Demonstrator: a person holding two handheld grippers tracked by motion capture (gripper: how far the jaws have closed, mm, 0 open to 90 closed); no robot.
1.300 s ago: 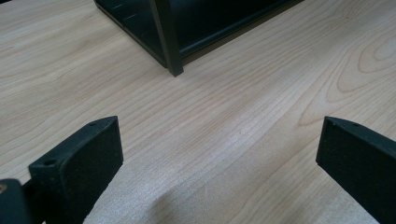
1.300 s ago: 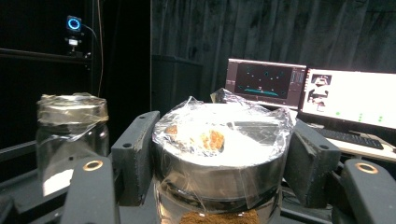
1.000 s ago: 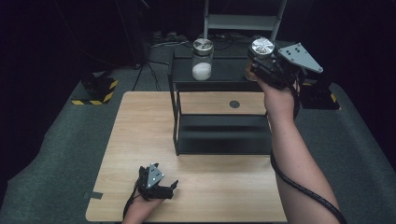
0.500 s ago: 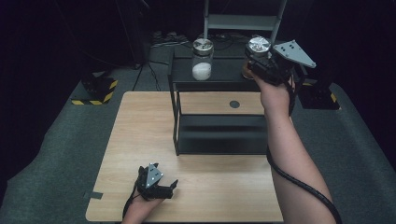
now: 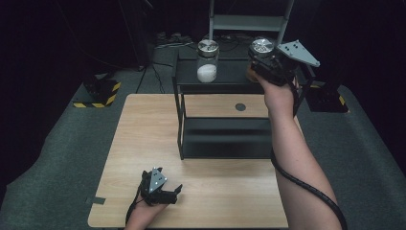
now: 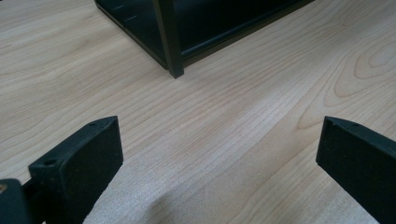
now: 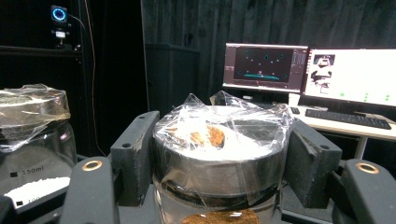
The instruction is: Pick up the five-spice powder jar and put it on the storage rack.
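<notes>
From the high view, the right gripper is raised to the top of the black shelf rack at the far side of the wooden table, its jaws clamped on a jar with a metal lid, which stands at the right end of the rack's top board. A second jar, with white powder in its bottom, stands well to the left of it on the same board. The right gripper view adds what the high one cannot: the held jar's lid is wrapped in crinkled clear film, brown contents show below it, both pads press its sides, and the neighbouring jar carries printed volume marks; monitors glow on a desk behind. The left gripper rests low at the table's near edge. Its own view shows the jaws standing wide apart with only bare wood between them, and a rack leg just ahead
</notes>
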